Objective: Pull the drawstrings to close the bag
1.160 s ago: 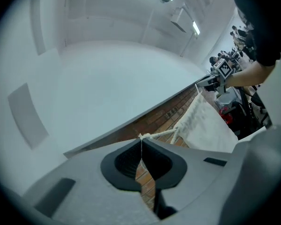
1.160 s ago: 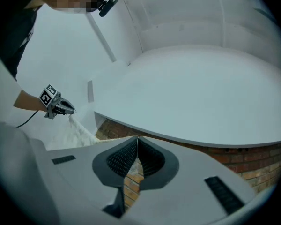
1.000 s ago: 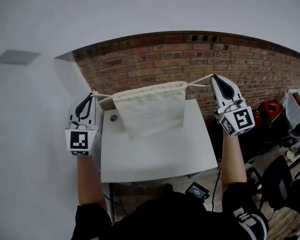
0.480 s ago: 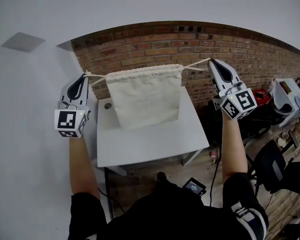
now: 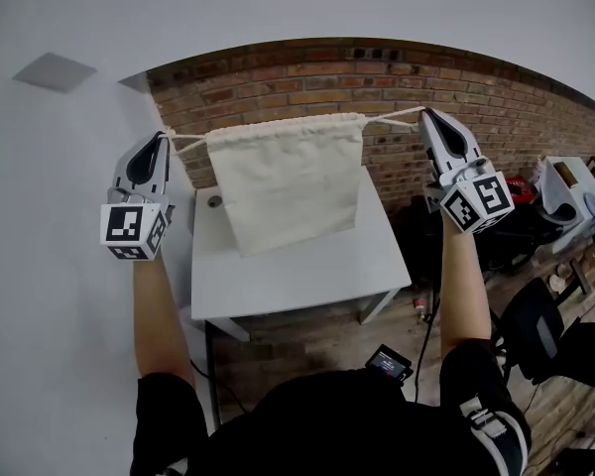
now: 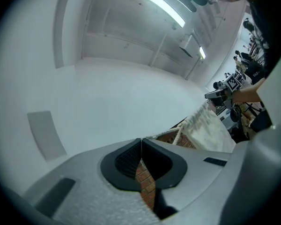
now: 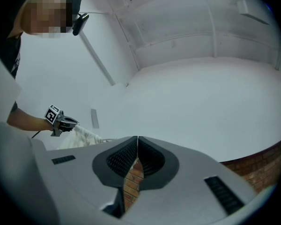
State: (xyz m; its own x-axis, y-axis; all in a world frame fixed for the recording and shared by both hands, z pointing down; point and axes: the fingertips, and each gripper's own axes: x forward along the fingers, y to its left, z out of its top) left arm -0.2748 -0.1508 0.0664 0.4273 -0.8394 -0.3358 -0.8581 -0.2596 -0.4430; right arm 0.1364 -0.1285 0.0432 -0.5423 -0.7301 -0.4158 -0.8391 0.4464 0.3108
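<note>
A cream cloth bag (image 5: 288, 181) is held up between the two grippers, over the far part of a white table (image 5: 297, 276). Its top hem is puckered into small gathers along a nearly straight line, and the cloth below hangs flat with soft creases, its lower edge slanting down towards the left. Whether that edge rests on the tabletop cannot be told.

From the hem's left end the left drawstring (image 5: 183, 143) is stretched to the left gripper (image 5: 162, 137), whose jaws are pressed together on it at their tips. From the right end the right drawstring (image 5: 392, 119) is drawn taut to the right gripper (image 5: 426, 115), clenched on it in the same way. In the left gripper view the cord (image 6: 178, 136) is seen running from the closed tips to the bag.

The tabletop is bare apart from a small round fitting (image 5: 215, 202) near its far left corner. A red brick wall (image 5: 377, 77) is set behind the table, with a white wall (image 5: 59, 266) on the left. A wooden floor (image 5: 307, 340) lies below, where a small dark device (image 5: 389, 363) is seen near the person, and a dark chair (image 5: 535, 335) stands at the right.
</note>
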